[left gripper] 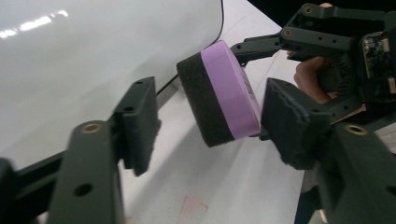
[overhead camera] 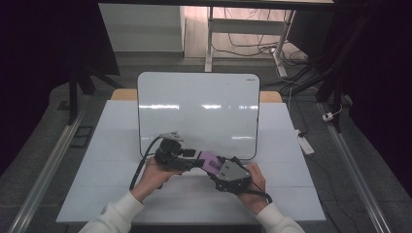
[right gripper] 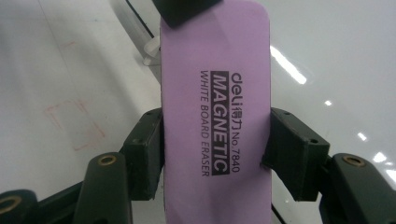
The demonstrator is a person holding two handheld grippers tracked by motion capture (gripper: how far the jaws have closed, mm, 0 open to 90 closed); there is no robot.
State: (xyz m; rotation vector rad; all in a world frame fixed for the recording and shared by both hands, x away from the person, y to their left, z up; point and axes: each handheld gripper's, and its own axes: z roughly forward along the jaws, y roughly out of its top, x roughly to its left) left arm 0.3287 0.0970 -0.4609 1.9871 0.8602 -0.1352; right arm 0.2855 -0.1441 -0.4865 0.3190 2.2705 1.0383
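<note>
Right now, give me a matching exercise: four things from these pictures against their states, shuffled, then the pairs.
Things:
1. eraser
2. left hand-held gripper
3. whiteboard
4. right hand-held gripper

States:
A. blank, flat on the table
B. shut on the eraser's sides
C. purple top, black felt
D. open, a jaw either side of the eraser's end

Pairs: 1-C, 2-D, 3-A, 4-B

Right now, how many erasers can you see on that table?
1. A purple eraser, held off the table at its near edge, just in front of the whiteboard, clamped in the right claw. The open left claw flanks it.
</note>
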